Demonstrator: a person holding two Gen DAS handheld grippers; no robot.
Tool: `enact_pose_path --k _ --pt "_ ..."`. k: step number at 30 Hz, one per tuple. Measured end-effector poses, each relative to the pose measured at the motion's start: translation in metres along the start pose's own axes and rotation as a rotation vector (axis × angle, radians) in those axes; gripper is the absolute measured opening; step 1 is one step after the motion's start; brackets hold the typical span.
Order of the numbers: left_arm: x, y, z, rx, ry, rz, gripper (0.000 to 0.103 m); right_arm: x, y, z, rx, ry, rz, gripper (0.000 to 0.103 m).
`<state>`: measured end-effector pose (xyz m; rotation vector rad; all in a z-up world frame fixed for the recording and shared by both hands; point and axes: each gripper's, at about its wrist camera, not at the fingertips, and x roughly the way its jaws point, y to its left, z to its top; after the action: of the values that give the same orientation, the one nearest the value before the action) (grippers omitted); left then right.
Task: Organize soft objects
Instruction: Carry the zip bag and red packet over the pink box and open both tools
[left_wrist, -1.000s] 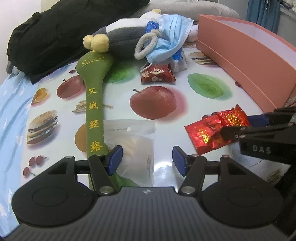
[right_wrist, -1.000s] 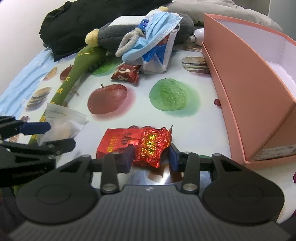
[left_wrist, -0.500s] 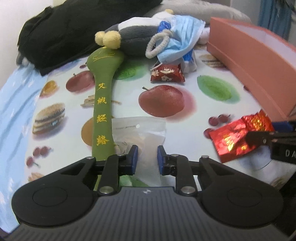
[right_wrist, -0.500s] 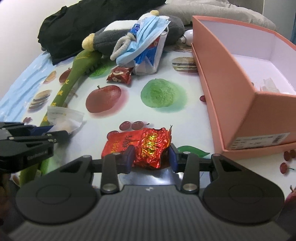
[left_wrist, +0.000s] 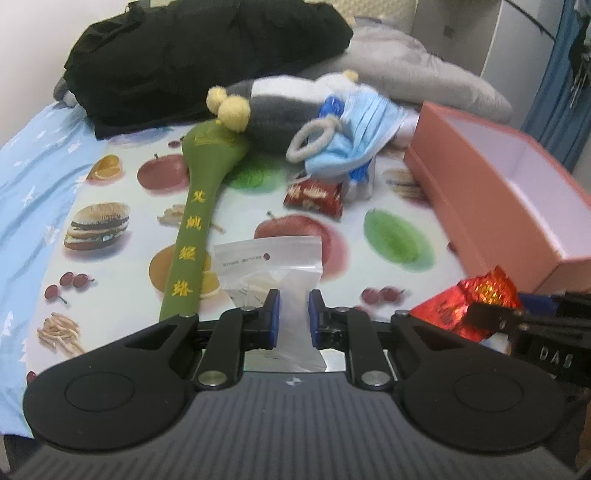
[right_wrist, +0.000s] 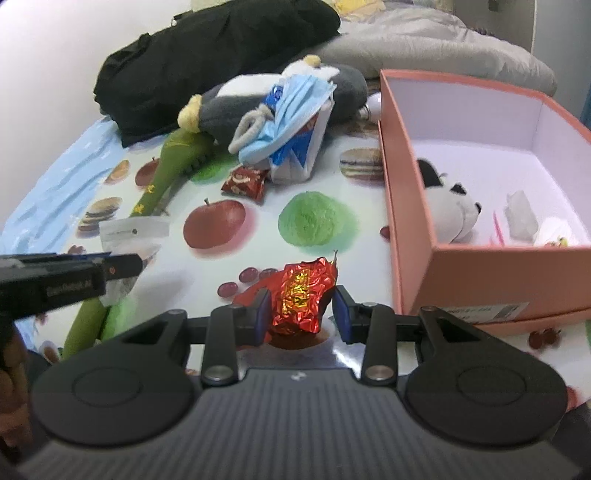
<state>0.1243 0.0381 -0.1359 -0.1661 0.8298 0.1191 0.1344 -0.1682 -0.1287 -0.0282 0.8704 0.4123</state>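
Observation:
My left gripper is shut on a clear zip bag and holds it above the fruit-print cloth; the bag also shows in the right wrist view. My right gripper is shut on a crinkled red foil packet, lifted off the cloth beside the near left corner of the pink box; the packet also shows in the left wrist view. A panda plush and small white items lie inside the box.
A green plush stick, a grey plush, a blue face mask and a small red packet lie on the cloth. A black bag and a grey pillow sit behind.
My left gripper closed on the clear bag and lifted it. My right gripper raised the red packet and moved right toward the box, whose inside has come into view.

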Motion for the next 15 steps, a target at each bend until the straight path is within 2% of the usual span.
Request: enact_pose_path --k 7,15 --pt "-0.042 -0.017 0.027 -0.040 -0.071 -0.066 0.019 -0.042 -0.005 0.021 -0.020 -0.063 0.022 0.039" --pt "-0.086 -0.050 0.069 -0.028 -0.166 -0.171 0.019 -0.105 -0.017 0.061 -0.015 -0.216 0.005 0.039"
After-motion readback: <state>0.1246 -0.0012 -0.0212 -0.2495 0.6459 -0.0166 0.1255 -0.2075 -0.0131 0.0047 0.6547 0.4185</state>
